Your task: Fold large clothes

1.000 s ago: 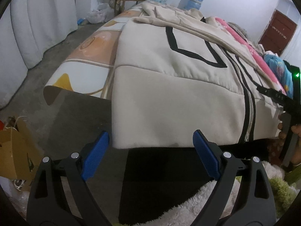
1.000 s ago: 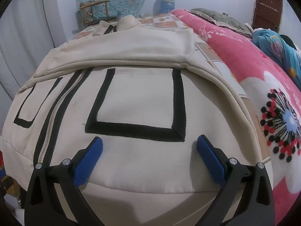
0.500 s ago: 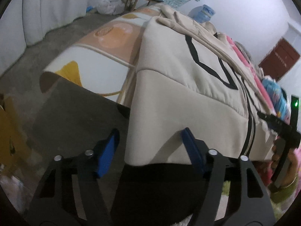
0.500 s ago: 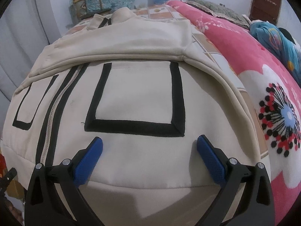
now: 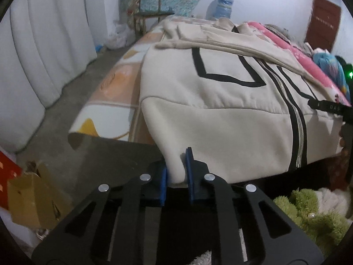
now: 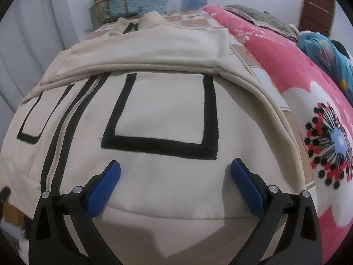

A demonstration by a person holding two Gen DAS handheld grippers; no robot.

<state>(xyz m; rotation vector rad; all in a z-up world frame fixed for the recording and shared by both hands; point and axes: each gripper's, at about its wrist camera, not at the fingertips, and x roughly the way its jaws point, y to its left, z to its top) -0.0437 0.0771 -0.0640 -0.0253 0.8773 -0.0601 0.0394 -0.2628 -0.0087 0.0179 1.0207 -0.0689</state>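
Observation:
A large cream zip jacket with black square trim lies flat on the bed, its hem hanging over the near edge. My left gripper is shut on the jacket's bottom left hem corner. In the right wrist view the jacket fills the frame, its sleeves folded across the chest. My right gripper is open, its blue pads resting over the lower hem band on the right half. The right gripper also shows at the right edge of the left wrist view.
The bed has a patterned sheet and a pink floral blanket to the right. A cardboard box sits on the floor at left. A wooden chair and a water jug stand at the back. Green fluffy fabric lies bottom right.
My left gripper has moved onto the hem corner and closed on it. The right gripper has stayed open over the hem with little movement.

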